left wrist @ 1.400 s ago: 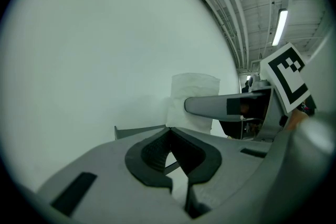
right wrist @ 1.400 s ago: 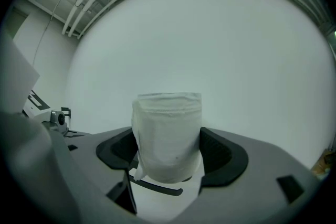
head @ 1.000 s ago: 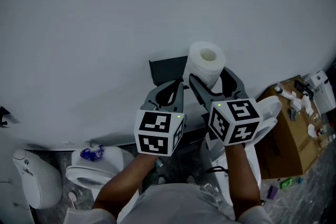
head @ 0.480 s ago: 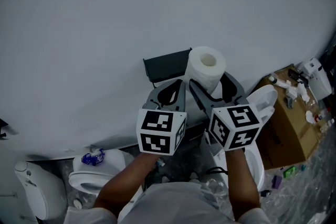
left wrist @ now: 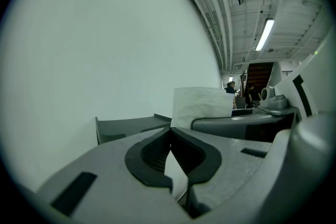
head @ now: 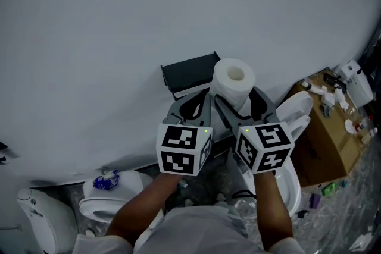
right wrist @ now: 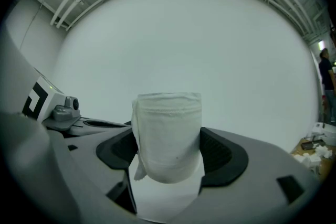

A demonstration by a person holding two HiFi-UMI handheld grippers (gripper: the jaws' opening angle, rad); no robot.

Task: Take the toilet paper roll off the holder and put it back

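Reporting nearest first: I find the left gripper (head: 206,94) fully closed. Its two tips meet and nothing is caught between them, as the left gripper view confirms. It sits just beside the right gripper (head: 236,92), both at about the same height.

I find the right gripper clamped on the toilet paper roll (head: 233,80). In the right gripper view the pads press the roll's two sides, one jaw on each side. The roll stands upright with its hollow core facing up, and a loose flap of paper hangs at its lower left edge. The roll is off the holder (head: 187,71) and carried in the air just to that holder's right. I cannot tell whether roll and holder touch.

The holder is a dark, box-like fitting fixed to the plain pale wall (head: 119,21).

Farther down, on the floor, I note a white toilet (head: 104,196) at lower left and an open cardboard box (head: 330,134) with small litter at right.
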